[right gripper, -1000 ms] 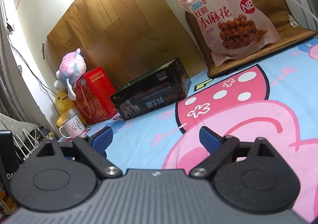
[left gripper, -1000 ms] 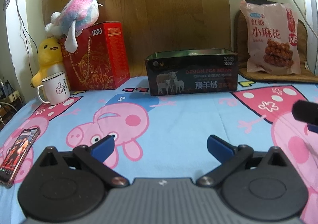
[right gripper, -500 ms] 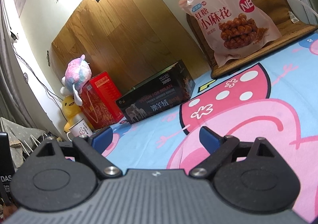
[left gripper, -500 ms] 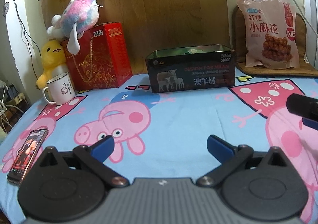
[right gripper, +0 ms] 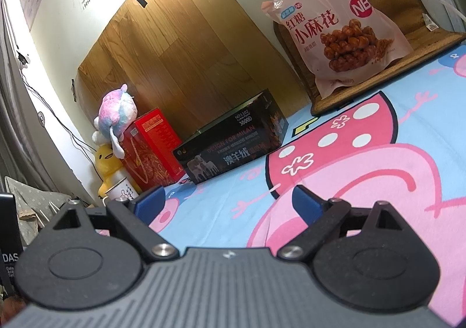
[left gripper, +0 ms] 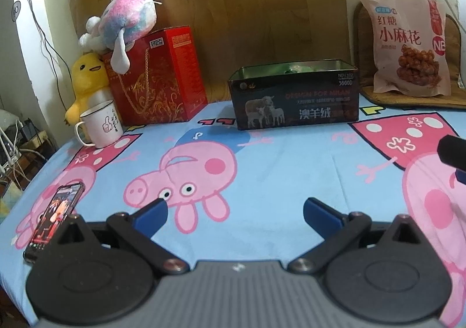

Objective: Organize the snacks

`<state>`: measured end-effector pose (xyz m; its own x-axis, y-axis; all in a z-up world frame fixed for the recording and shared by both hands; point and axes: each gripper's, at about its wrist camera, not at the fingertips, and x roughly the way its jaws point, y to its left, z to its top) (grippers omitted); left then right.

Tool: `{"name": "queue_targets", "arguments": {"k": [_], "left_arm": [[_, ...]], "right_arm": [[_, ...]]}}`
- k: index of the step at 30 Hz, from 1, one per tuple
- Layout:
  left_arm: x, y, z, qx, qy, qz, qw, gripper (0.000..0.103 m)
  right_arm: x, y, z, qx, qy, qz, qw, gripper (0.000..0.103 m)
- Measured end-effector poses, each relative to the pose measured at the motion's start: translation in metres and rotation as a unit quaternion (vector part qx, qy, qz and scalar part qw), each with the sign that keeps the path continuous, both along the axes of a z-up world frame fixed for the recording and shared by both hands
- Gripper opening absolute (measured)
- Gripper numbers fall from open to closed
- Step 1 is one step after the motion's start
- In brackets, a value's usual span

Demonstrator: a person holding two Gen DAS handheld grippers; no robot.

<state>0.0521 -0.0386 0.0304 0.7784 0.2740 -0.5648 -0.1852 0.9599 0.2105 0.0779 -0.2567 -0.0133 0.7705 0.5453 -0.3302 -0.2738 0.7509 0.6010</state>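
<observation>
A pink snack bag (left gripper: 409,42) with fried twists printed on it leans upright on a brown mat at the back right; it also shows in the right wrist view (right gripper: 335,22). A dark open box (left gripper: 294,95) with sheep on its front stands at the back middle and holds something green; in the right wrist view the box (right gripper: 233,147) is left of the bag. My left gripper (left gripper: 234,210) is open and empty over the cartoon-pig cloth, well short of the box. My right gripper (right gripper: 227,201) is open and empty, its tip showing at the left wrist view's right edge (left gripper: 451,153).
A red gift box (left gripper: 157,77) with a pastel plush (left gripper: 128,22) on top stands at the back left, with a yellow duck plush (left gripper: 86,77) and a white mug (left gripper: 100,124) beside it. A phone (left gripper: 55,220) lies at the near left table edge.
Both grippers have pulled back and risen a little, so the box and bag look smaller and farther. Both stay open and empty.
</observation>
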Motion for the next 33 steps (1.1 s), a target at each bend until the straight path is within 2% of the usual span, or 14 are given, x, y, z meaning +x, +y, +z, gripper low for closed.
{"name": "queue_targets", "arguments": {"k": [14, 33], "left_arm": [[0.002, 0.000, -0.006, 0.027, 0.004, 0.006, 0.9996, 0.103], [0.002, -0.001, -0.011, 0.036, 0.009, 0.000, 0.9993, 0.103]], "right_arm": [[0.000, -0.001, 0.000, 0.002, -0.001, 0.000, 1.000, 0.096], [0.000, -0.001, 0.000, 0.002, -0.001, 0.000, 1.000, 0.096]]}}
